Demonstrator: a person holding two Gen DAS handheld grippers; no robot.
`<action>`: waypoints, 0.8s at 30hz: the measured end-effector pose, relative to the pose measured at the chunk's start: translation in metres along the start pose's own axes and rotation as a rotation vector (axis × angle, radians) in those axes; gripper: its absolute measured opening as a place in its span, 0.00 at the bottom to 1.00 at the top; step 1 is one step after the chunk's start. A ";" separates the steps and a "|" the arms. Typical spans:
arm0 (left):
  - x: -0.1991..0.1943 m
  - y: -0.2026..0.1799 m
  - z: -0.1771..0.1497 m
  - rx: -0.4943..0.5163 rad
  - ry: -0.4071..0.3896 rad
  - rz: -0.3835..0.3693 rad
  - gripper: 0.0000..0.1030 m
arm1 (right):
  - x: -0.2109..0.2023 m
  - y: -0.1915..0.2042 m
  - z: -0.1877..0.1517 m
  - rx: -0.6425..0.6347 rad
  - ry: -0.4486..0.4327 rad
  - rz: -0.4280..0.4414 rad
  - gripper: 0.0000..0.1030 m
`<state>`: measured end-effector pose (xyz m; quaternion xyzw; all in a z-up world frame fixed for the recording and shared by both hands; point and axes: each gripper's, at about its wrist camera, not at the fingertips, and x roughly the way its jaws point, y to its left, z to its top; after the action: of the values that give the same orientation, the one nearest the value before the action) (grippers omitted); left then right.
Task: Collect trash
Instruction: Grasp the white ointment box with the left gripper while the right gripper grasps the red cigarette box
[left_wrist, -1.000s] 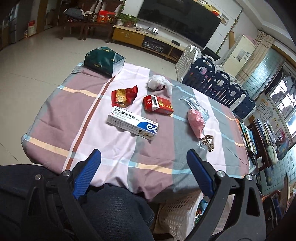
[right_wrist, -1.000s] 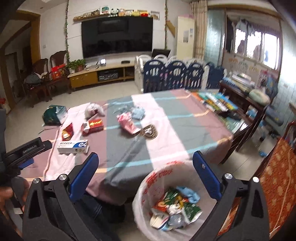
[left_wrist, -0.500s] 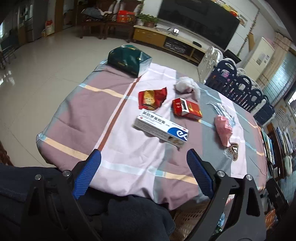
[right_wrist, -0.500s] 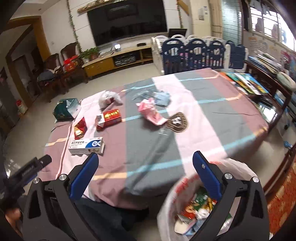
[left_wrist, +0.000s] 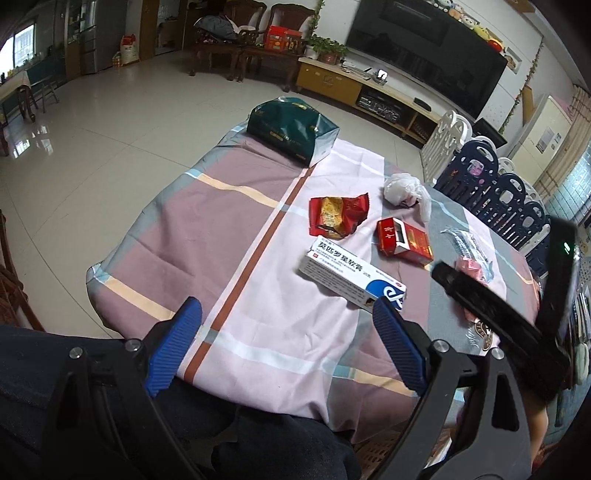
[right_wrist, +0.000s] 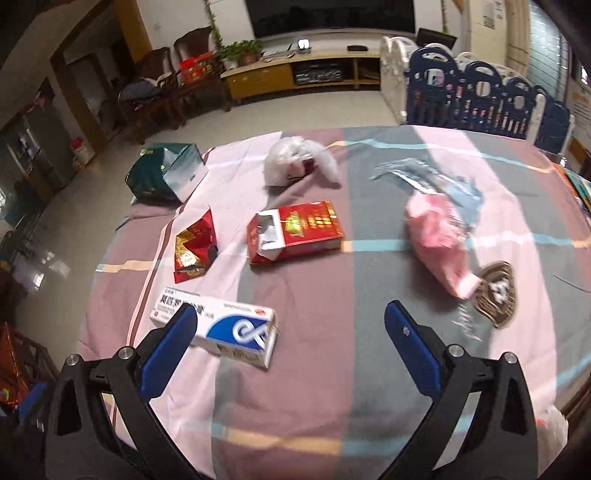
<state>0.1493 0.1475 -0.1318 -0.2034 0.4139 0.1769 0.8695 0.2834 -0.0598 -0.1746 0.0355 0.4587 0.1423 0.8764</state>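
Trash lies on a plaid tablecloth (left_wrist: 207, 236). A white and blue medicine box (left_wrist: 351, 273) (right_wrist: 221, 326) lies nearest. Behind it are a red cigarette pack (left_wrist: 404, 242) (right_wrist: 295, 230), a red snack wrapper (left_wrist: 338, 216) (right_wrist: 194, 245), a crumpled white plastic bag (left_wrist: 402, 188) (right_wrist: 295, 160) and a pink bag (right_wrist: 439, 240). My left gripper (left_wrist: 286, 349) is open and empty over the near table edge. My right gripper (right_wrist: 290, 349) is open and empty just above the cloth, its left finger in front of the medicine box. The right gripper's body (left_wrist: 495, 314) shows in the left wrist view.
A dark green box (left_wrist: 291, 127) (right_wrist: 164, 173) stands at the table's far end. A brown round badge (right_wrist: 496, 293) lies by the pink bag. A clear wrapper (right_wrist: 424, 177) lies behind it. A blue and white playpen fence (right_wrist: 480, 96) stands beyond the table.
Both grippers have moved forward toward the table. The right gripper left the trash basket and came over the cloth near the medicine box. It now shows in the left wrist view.
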 end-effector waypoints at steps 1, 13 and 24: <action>0.003 0.000 0.000 -0.001 0.007 0.008 0.91 | 0.010 0.003 0.005 0.002 0.011 0.008 0.96; 0.041 0.030 -0.002 -0.111 0.106 0.159 0.90 | 0.102 0.025 0.052 0.000 0.115 -0.001 0.80; 0.049 0.030 -0.004 -0.111 0.107 0.157 0.90 | 0.090 0.035 -0.007 -0.220 0.275 0.098 0.50</action>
<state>0.1615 0.1782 -0.1785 -0.2274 0.4639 0.2560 0.8170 0.3187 -0.0011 -0.2437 -0.0582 0.5538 0.2376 0.7959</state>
